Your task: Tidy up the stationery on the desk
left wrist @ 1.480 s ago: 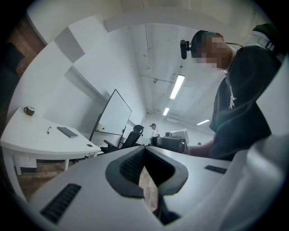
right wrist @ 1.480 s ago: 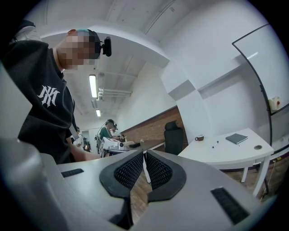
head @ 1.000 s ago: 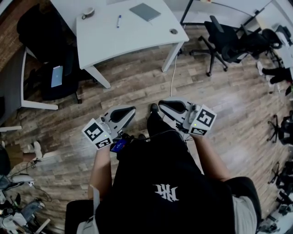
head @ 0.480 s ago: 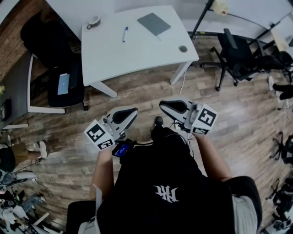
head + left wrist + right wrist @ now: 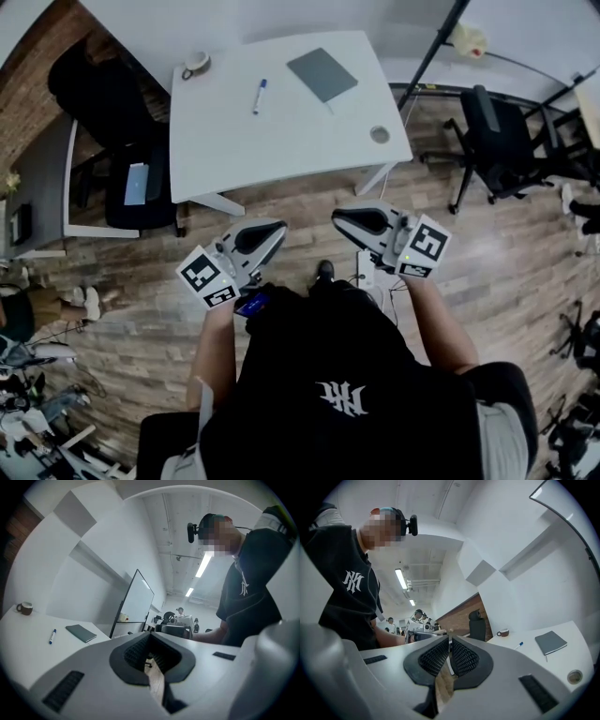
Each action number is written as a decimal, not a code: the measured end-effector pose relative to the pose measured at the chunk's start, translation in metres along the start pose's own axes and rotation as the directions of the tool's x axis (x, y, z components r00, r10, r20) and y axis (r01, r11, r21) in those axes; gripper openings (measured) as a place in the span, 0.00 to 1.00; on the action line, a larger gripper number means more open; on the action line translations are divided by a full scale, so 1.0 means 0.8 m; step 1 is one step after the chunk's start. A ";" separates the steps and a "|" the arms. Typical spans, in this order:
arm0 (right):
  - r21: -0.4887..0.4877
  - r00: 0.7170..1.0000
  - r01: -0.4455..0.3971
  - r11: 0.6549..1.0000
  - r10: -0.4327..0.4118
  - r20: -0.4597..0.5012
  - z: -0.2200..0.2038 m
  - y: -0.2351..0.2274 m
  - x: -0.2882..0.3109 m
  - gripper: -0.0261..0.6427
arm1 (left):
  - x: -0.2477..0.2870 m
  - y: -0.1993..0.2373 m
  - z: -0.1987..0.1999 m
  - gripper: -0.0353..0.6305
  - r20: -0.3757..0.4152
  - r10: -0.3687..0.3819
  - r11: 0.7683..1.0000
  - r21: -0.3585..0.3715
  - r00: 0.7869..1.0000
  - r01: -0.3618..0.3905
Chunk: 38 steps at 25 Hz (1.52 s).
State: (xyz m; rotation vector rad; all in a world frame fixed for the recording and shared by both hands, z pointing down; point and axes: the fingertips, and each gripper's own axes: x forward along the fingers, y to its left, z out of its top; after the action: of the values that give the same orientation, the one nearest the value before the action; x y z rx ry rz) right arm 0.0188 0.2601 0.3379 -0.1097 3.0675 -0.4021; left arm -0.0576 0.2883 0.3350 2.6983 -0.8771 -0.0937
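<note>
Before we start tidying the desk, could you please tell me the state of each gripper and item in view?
Left gripper: fingers shut, nothing between them.
Right gripper: fingers shut, nothing between them.
Pen: lying flat on the desk.
Notebook: closed, lying flat on the desk.
Mug: upright at a desk corner.
Small round item: lying flat near the desk's edge.

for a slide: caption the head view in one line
Both shut and empty, the left gripper and right gripper face a white desk bearing pen, notebook and mug.
</note>
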 end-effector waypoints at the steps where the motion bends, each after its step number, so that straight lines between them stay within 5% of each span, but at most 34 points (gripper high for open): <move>1: 0.000 1.000 -0.003 1.000 0.003 0.001 0.002 -0.008 -0.001 0.11 | 0.006 0.006 0.002 0.06 -0.001 0.003 1.000 0.001 1.000 -0.003; 11: 0.015 1.000 0.012 1.000 -0.013 0.011 0.015 -0.078 0.001 0.11 | 0.047 0.060 0.016 0.05 -0.009 0.002 1.000 -0.008 1.000 -0.002; 38: 0.012 0.994 0.085 0.996 -0.084 -0.064 0.086 -0.354 0.128 0.11 | 0.128 0.353 0.099 0.06 0.040 0.055 0.997 -0.059 0.998 -0.053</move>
State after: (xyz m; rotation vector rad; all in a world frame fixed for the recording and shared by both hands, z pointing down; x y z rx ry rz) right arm -0.0609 -0.0382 0.3408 -0.2321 3.1294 -0.4401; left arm -0.1461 -0.0093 0.3482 2.6257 -0.9443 -0.1614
